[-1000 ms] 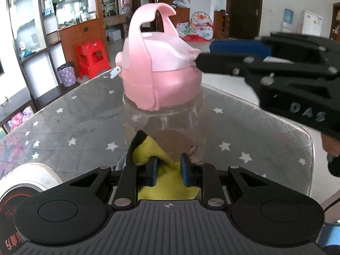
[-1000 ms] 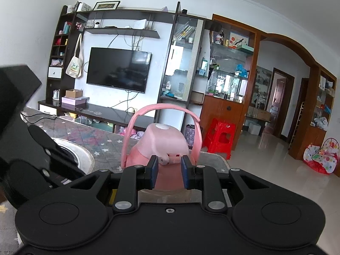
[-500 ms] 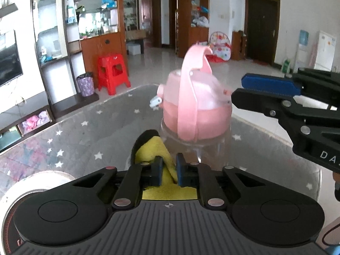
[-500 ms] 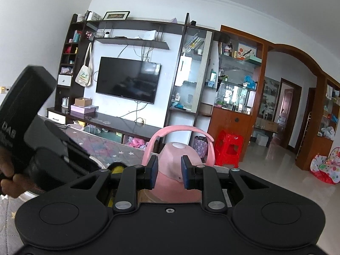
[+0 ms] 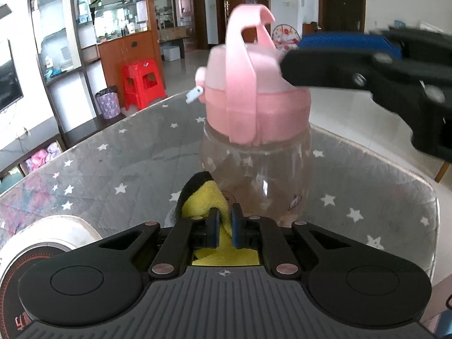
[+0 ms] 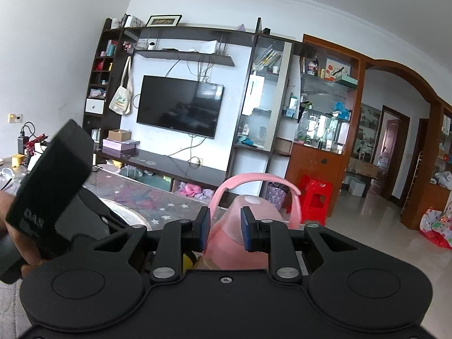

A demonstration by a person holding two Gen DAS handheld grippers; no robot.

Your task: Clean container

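A clear bottle (image 5: 255, 178) with a pink lid (image 5: 255, 90) and pink carry handle stands on the star-patterned table (image 5: 118, 158). My left gripper (image 5: 224, 226) is shut on a yellow cloth (image 5: 204, 200) pressed against the bottle's lower left side. My right gripper (image 6: 225, 227) is shut on the pink lid (image 6: 226, 231) from the right; it shows in the left wrist view (image 5: 367, 67) at the lid's top. The pink handle (image 6: 255, 180) arches beyond its fingers.
A round white appliance (image 5: 42, 234) with a red-marked dial sits at the table's near left. The table's rounded glass edge (image 5: 432, 197) runs close on the right. A red stool (image 5: 142, 83) and a bin stand on the floor beyond.
The bottle has turned and come closer in the left wrist view, its handle now facing the camera. The cloth has shifted along the bottle's lower side. The right gripper stays on the lid.
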